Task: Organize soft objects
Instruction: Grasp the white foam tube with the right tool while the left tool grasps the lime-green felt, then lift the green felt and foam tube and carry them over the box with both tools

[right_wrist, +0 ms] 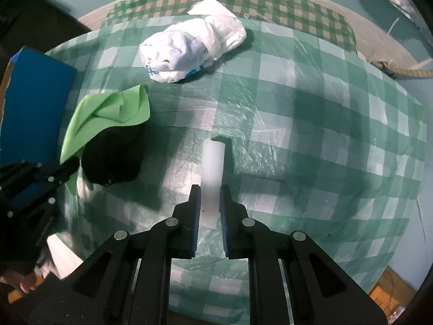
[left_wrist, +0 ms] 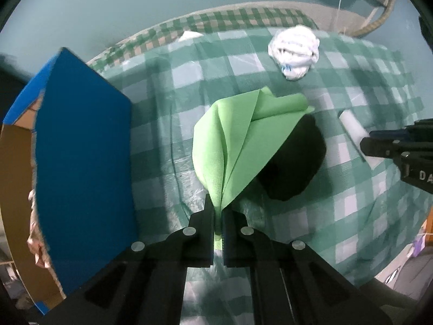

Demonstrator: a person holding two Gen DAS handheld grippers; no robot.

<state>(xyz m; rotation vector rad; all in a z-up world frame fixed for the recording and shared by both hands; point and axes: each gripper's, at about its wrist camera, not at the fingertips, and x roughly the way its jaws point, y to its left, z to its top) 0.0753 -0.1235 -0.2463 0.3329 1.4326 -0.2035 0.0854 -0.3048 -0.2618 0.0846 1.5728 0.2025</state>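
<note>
My left gripper (left_wrist: 217,211) is shut on a light green cloth (left_wrist: 238,140), which hangs lifted above the green checked tablecloth (left_wrist: 167,135); the cloth also shows in the right wrist view (right_wrist: 108,116). A black soft object (left_wrist: 292,162) lies under and beside it, seen too in the right wrist view (right_wrist: 113,157). My right gripper (right_wrist: 210,189) is shut on a white stick-like piece (right_wrist: 213,168), also in the left wrist view (left_wrist: 354,127). A rolled white bundle (right_wrist: 189,51) lies at the far side of the table.
A blue cardboard box (left_wrist: 81,168) with a brown inside stands at the left, close to the green cloth. A white flat piece (right_wrist: 208,6) lies at the table's far edge. A teal floor surrounds the table.
</note>
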